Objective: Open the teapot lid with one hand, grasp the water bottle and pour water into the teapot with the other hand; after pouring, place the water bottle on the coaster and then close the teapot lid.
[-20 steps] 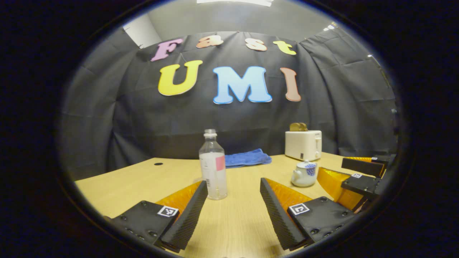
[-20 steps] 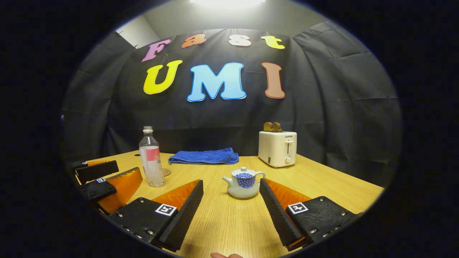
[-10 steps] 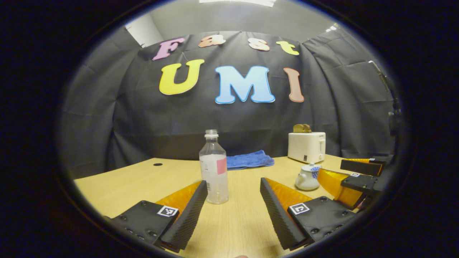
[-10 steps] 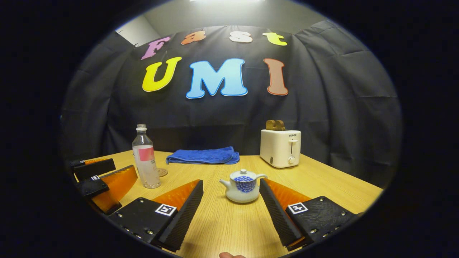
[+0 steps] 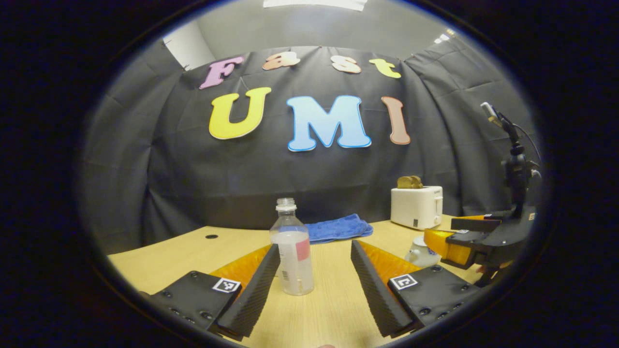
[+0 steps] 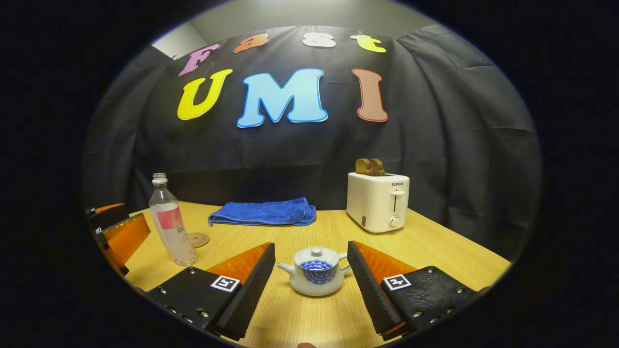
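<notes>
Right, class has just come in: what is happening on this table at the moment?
A person holds a gripper in each hand, both open. The left gripper is lined up on the bottle, which stands uncapped between its fingers, not yet gripped. The right gripper frames the teapot, whose lid is on. The coaster lies bare behind the bottle. A blue towel and a toaster stand at the back.

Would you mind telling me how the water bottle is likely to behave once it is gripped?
The water bottle is tall and narrow, so it may tip if nudged. Its clear thin wall probably flexes when squeezed. With no cap, water could spill.
</notes>
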Tool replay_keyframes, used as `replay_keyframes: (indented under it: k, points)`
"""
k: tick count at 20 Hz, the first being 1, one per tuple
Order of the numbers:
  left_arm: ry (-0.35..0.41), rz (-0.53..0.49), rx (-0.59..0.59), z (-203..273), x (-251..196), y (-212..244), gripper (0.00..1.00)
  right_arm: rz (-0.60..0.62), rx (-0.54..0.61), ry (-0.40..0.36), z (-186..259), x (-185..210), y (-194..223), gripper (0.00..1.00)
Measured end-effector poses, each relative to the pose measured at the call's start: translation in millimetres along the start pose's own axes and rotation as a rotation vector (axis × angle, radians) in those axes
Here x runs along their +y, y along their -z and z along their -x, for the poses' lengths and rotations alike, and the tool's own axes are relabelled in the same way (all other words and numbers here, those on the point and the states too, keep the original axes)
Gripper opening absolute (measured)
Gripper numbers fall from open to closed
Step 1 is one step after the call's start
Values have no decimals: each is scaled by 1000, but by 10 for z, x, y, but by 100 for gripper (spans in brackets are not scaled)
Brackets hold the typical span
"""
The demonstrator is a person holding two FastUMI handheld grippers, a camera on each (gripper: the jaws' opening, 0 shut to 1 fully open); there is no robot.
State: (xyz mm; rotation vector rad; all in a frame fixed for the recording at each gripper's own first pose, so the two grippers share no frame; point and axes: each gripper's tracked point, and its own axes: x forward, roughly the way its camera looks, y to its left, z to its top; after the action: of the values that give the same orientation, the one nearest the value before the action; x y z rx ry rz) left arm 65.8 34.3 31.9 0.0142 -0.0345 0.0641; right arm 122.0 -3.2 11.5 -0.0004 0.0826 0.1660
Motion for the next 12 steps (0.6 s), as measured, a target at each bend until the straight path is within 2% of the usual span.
replay_keyframes:
  k: [4,5,8,10,11,12]
  points:
    - [-5,6,14,-168,101,25,100,43,9,16,-220,-28,-8,91]
    - [-1,20,19,-215,107,24,100,40,10,16,-267,-28,-18,87]
    - [7,30,40,-311,127,94,100,43,17,21,-359,-29,-4,84]
    - [10,17,43,-343,139,106,100,44,16,22,-386,-32,10,77]
    - [13,21,42,-361,138,110,100,36,23,21,-413,-34,27,62]
    - [20,32,45,-366,128,116,100,39,40,22,-435,-27,88,58]
